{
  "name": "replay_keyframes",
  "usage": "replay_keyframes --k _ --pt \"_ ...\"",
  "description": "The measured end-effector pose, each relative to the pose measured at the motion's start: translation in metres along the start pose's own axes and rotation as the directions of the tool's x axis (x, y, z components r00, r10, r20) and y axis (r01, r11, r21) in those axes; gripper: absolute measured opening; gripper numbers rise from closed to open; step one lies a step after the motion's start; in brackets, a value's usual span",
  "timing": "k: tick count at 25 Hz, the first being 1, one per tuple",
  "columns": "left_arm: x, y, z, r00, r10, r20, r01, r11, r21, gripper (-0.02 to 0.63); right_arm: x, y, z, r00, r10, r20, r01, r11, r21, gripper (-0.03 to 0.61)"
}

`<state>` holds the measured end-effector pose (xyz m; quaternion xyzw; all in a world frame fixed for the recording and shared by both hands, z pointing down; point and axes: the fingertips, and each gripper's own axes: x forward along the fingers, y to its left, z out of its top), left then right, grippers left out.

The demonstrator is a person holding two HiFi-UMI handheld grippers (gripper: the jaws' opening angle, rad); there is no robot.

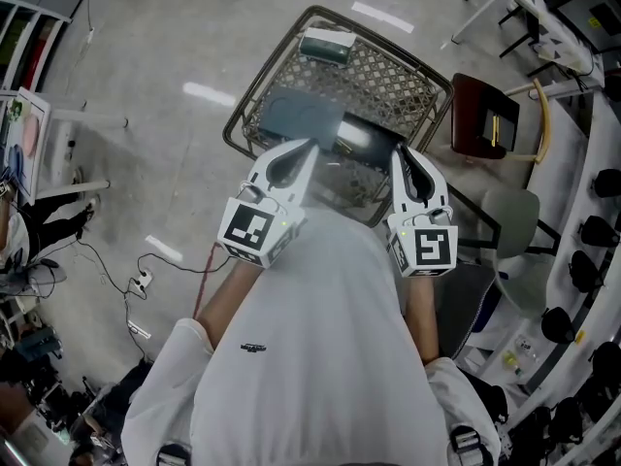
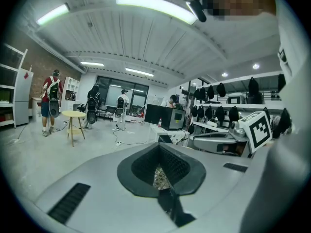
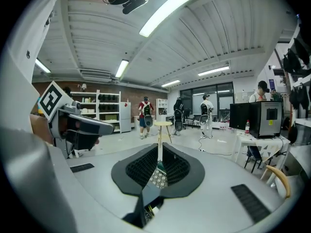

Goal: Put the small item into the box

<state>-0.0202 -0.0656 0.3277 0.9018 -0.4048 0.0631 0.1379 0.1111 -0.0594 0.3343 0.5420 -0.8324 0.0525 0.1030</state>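
Left tongs (image 1: 306, 151): jaws together, nothing between them, held close in front of the person's chest.
Wire basket (image 1: 388, 78): on the floor, just beyond both grippers.
Grey box (image 1: 301, 115): near-left part of the basket.
Small item (image 1: 327, 45): teal and white, lying at the basket's far edge.
Right tongs (image 1: 401, 155): jaws all but together, empty.

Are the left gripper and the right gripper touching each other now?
Apart. The head view shows the left gripper and the right gripper side by side, with a wide gap between them where the cart below shows through.
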Motion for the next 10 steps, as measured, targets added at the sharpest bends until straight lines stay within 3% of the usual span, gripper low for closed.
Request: replay_keyframes --k 10 --pt "-0.0027 -0.0034 -0.0014 1.000 0.003 0.005 -0.003 1.000 -0.004 0.000 -0.0055 -0.0009 -0.0008 1.000 0.004 0.006 -0.004 1.000 0.005 0.011"
